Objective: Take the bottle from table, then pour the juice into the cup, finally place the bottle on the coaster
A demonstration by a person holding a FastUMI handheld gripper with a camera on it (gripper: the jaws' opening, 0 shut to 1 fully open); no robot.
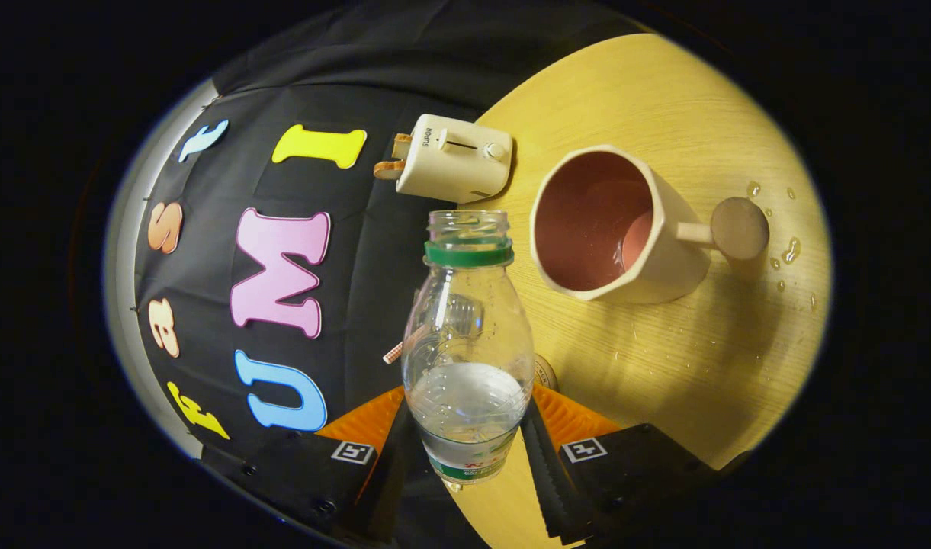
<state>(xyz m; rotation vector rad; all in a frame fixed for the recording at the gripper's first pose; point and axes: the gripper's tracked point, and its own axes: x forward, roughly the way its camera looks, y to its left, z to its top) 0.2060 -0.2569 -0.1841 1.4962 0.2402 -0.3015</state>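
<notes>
The gripper [465,450], rolled sideways, has its jaws clamped on the uncapped clear plastic bottle [467,343], mouth beside the cream mug [614,225].

— Where's the bottle [467,335]?
— Between the two fingers of the gripper [465,446], both pressing its lower part, its open mouth pointing ahead.
— And the cup [614,225]?
— On the table [663,358], ahead and to the right of the bottle's mouth, well apart from it, with the coaster [739,227] just behind its handle.
— The toaster [456,158]?
— Beyond the bottle, left of the cup, at the table's edge
</notes>
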